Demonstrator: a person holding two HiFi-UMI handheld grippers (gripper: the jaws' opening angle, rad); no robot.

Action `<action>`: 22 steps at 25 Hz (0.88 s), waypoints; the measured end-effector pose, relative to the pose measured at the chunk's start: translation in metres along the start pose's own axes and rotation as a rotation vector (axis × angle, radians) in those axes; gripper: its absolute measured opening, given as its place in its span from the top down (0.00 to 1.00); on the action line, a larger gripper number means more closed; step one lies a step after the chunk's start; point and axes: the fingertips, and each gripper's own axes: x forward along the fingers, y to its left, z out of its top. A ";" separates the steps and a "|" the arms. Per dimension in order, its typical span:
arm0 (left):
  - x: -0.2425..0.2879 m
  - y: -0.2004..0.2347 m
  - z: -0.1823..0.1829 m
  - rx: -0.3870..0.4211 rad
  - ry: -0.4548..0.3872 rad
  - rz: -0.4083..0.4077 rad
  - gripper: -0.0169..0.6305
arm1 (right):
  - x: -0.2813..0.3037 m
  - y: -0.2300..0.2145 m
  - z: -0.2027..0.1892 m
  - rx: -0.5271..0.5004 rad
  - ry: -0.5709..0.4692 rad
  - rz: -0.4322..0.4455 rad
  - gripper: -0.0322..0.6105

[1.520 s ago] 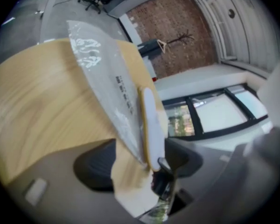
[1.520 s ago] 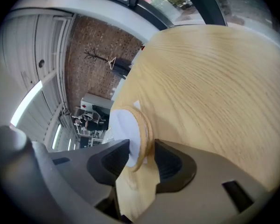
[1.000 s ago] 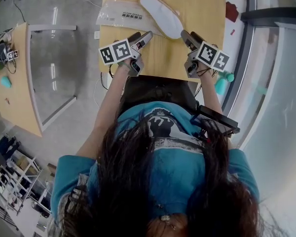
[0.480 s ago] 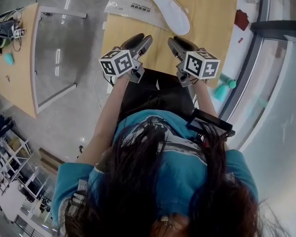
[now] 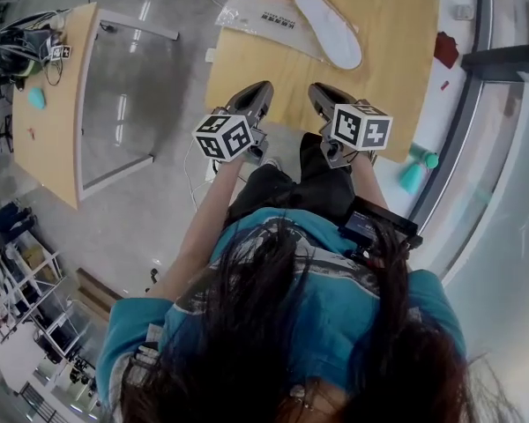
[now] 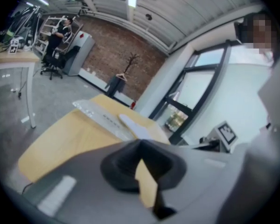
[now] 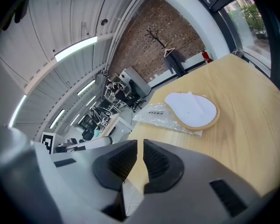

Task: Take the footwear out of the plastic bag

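Head view: both grippers sit centre frame over the near edge of the wooden table (image 5: 397,69), side by side, pointing up-frame.
- Left gripper (image 5: 261,88): jaws have just closed, pads together, nothing in them.
- Right gripper (image 5: 318,92): jaws have just been closing. A thin slit is left between the pads, nothing in it.

White slipper (image 5: 328,27) is out of the plastic bag (image 5: 260,14). It lies at the top of frame on the far end of the table, well apart from both grippers. Bag lies flat to its left, print up. Slipper overlaps the bag's right end.

Per view:
- Only the right gripper view shows the slipper's tan sole rim and clear plastic poking out under its near edge.
- Only the left gripper view shows a person (image 6: 60,29) by shelving, upper left.
- Only the head view shows the second table (image 5: 48,122), left of frame.

Hard to read:
- Bag print is too small.
- Left gripper view is soft, and the slipper is a pale sliver there.
- Operator's hair (image 5: 273,342) blocks the lower half of the head view.
- Bag contents can't be made out.
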 end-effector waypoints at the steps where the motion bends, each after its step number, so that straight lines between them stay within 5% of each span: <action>1: -0.007 -0.001 0.000 0.014 -0.003 -0.004 0.97 | 0.000 0.006 -0.004 0.003 -0.006 -0.003 0.87; 7: -0.062 -0.015 -0.002 0.156 -0.030 -0.061 0.97 | -0.007 0.060 -0.044 -0.009 -0.065 -0.004 0.87; 13: -0.154 -0.029 -0.033 0.359 -0.044 -0.118 0.98 | -0.029 0.124 -0.125 0.001 -0.111 -0.023 0.89; 22: -0.250 -0.046 -0.084 0.370 -0.059 -0.232 0.98 | -0.069 0.189 -0.216 0.006 -0.127 -0.083 0.89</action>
